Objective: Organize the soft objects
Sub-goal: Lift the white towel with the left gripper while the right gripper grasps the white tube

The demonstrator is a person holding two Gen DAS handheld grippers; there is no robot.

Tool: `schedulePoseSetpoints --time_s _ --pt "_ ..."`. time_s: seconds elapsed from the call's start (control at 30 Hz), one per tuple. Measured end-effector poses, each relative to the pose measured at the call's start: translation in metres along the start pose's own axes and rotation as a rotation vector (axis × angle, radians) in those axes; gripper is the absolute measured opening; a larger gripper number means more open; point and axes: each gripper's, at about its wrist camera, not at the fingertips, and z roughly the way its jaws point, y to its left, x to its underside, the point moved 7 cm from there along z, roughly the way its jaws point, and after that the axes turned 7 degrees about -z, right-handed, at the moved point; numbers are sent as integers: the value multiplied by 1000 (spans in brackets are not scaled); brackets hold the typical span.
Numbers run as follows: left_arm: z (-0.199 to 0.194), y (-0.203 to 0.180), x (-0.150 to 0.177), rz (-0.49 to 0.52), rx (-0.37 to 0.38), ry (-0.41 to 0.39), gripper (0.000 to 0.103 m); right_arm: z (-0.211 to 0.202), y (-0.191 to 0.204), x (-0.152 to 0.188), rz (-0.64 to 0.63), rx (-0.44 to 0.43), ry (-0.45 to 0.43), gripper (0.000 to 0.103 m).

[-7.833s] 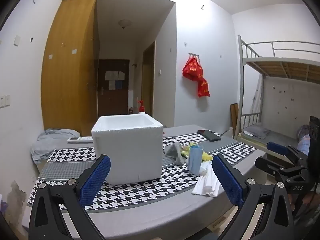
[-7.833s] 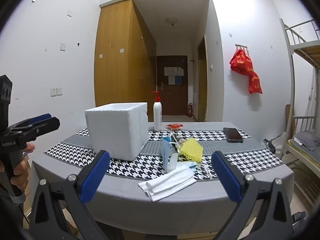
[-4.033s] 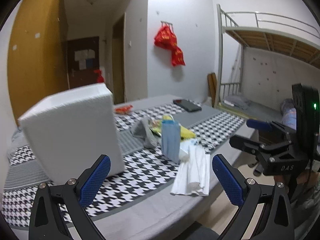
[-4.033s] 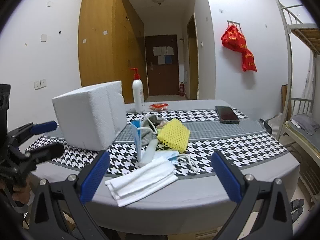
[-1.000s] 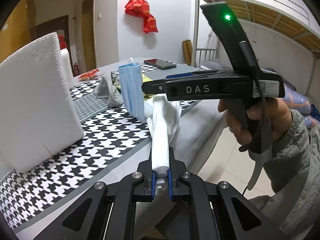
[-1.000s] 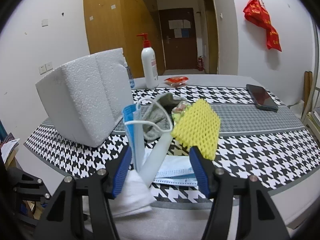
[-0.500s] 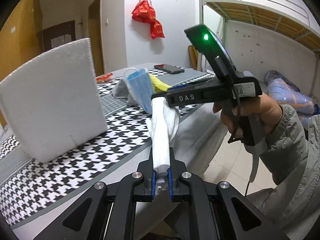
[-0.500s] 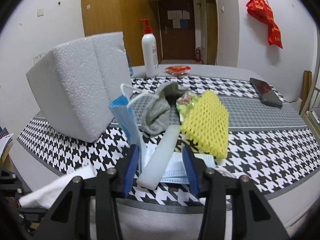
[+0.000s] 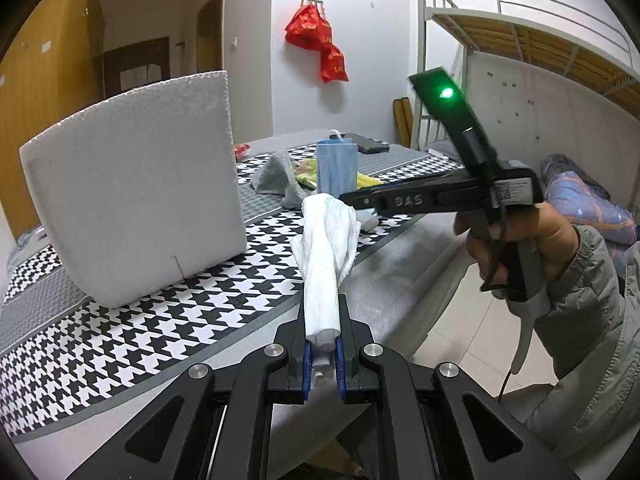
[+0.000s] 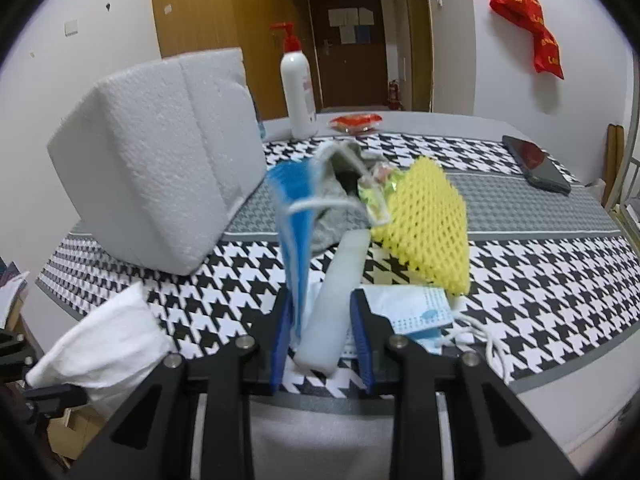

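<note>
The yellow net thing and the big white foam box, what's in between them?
In the right wrist view, a blue face mask and a grey sock sit between the yellow net and the foam box.

Left of the right tongs (image 10: 322, 332) stands the foam box (image 10: 160, 160). Ahead crowd a blue mask (image 10: 294, 216) and yellow mesh (image 10: 428, 224). Bare table (image 10: 552, 264) lies to their right.

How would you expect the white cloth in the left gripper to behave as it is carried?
The white cloth, clamped in the left gripper, is probably light and floppy: its free end bunches in loose folds. It may sag or swing, yet seems unlikely to slip, since the jaws pinch it tightly.
</note>
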Motion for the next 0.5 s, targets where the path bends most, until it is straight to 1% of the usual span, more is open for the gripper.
schedulePoseSetpoints --time_s 0.13,0.23,0.3,0.5 --pt "-10 3 6 9 4 4 10 -18 1 -1 -3 6 -39 34" --pt "-15 4 6 3 3 2 10 -30 -4 0 12 28 -63 34" --pt "-13 -1 -1 -7 -9 -8 10 -32 -8 1 27 29 -69 34" --pt "-26 9 -1 -36 -29 -30 10 -11 -15 4 37 52 -19 34"
